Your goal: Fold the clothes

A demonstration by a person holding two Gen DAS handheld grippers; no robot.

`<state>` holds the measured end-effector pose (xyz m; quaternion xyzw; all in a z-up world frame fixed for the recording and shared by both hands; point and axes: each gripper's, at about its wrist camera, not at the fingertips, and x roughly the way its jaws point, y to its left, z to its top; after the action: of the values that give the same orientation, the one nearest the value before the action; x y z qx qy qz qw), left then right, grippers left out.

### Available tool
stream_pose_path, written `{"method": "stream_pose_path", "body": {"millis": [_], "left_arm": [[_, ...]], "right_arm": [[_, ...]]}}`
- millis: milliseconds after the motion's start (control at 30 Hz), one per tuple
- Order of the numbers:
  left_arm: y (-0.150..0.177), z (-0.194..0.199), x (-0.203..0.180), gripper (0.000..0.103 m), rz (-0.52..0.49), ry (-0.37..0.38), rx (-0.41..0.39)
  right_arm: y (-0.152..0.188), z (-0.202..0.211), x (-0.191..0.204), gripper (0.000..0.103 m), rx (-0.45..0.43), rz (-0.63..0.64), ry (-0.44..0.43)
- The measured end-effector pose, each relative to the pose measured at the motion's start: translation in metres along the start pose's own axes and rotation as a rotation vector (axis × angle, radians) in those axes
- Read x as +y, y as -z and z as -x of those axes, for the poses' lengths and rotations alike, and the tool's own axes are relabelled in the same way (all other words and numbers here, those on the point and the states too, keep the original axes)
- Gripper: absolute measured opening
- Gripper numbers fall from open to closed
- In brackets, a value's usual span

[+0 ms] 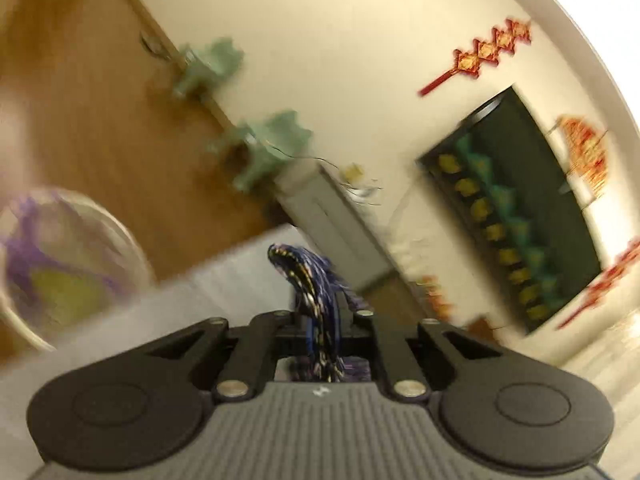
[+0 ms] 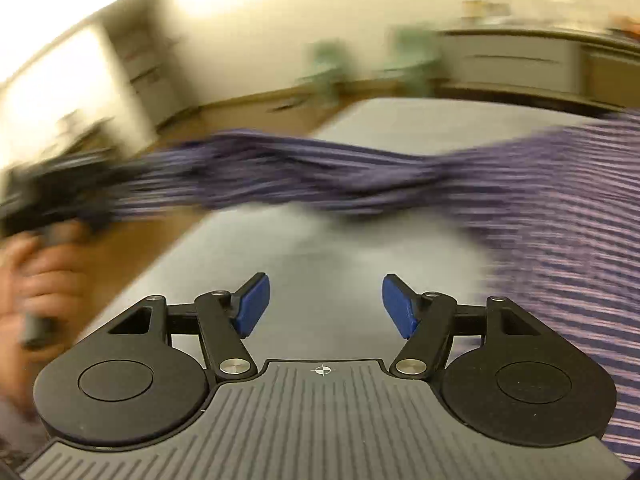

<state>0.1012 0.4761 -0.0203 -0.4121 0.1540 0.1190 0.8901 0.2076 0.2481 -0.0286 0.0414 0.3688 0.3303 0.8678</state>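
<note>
A purple and dark striped garment [image 2: 540, 208] lies on the grey table [image 2: 328, 248] at the right, and one twisted part of it stretches across to the left. That end is bunched between the jaws of my left gripper [image 1: 320, 320], which is shut on the striped garment [image 1: 316, 292]. In the right wrist view the left gripper [image 2: 52, 200] shows blurred at the far left, with a person's hand [image 2: 36, 280] under it. My right gripper [image 2: 326, 304] stands open above bare table, nothing between its blue pads [image 2: 254, 304].
Two green stools [image 2: 332, 68] stand on the wooden floor [image 1: 100, 120] beyond the table. A grey cabinet [image 2: 512, 60] runs along the back wall. A round basket with coloured cloth [image 1: 60, 272] is at the left. Red ornaments [image 1: 488, 52] hang on the wall.
</note>
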Motion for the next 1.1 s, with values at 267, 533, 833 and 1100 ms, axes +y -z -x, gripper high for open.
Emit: {"method": "stream_pose_path", "body": {"millis": [267, 533, 833, 1100], "left_arm": [[-0.012, -0.019, 0.012, 0.008, 0.212, 0.214, 0.067], [-0.007, -0.023, 0.025, 0.011, 0.225, 0.199, 0.137], [-0.007, -0.011, 0.029, 0.011, 0.225, 0.185, 0.145], [-0.027, 0.016, 0.050, 0.014, 0.255, 0.164, 0.077]], "right_arm": [[0.010, -0.017, -0.047, 0.079, 0.096, 0.087, 0.224], [-0.023, 0.000, 0.007, 0.081, -0.001, 0.142, 0.178], [0.002, -0.065, 0.189, 0.098, -0.025, 0.487, -0.086], [0.000, -0.131, 0.161, 0.098, -0.014, 0.101, 0.112]]}}
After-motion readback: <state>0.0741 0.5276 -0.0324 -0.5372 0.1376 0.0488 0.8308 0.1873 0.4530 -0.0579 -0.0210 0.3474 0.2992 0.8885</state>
